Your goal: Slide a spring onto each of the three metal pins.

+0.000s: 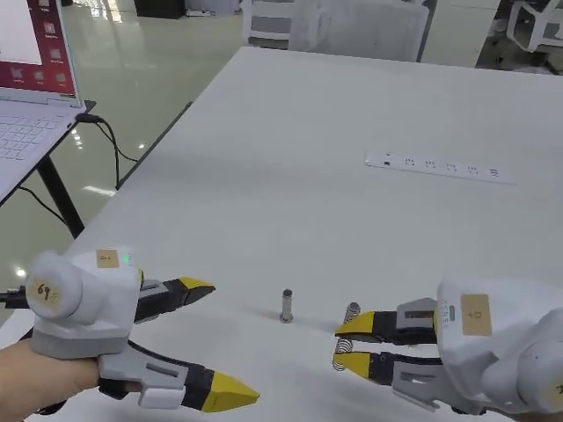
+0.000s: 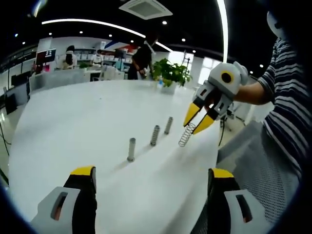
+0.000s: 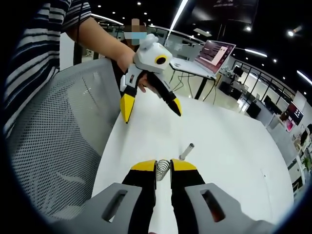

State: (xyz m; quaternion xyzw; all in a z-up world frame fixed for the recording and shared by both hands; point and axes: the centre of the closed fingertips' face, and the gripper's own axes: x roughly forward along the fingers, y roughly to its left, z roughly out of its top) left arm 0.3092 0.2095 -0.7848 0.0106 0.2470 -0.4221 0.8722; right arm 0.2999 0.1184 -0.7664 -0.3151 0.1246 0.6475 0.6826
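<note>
A bare metal pin [image 1: 287,305] [image 2: 131,148] [image 3: 186,151] stands upright on the white table [image 1: 290,176]. To its right is a pin wearing a spring [image 1: 352,312] [image 2: 155,135], and beyond that a third pin [image 2: 168,125]; whether it carries a spring I cannot tell. My right gripper [image 1: 349,346] [image 2: 199,119] [image 3: 163,165] is shut on a loose spring [image 1: 341,353] [image 2: 185,134] [image 3: 163,171], just right of the bare pin. My left gripper [image 1: 215,341] [image 2: 152,171] [image 3: 148,105] is held wide open left of the pin, with nothing between its fingers.
A white power strip [image 1: 440,166] lies farther back on the table. A laptop [image 1: 31,79] sits on a stand to the left, its cable hanging down. A grey mesh chair [image 3: 58,141] is by the table's near edge. A potted plant [image 2: 170,73] stands at the far end.
</note>
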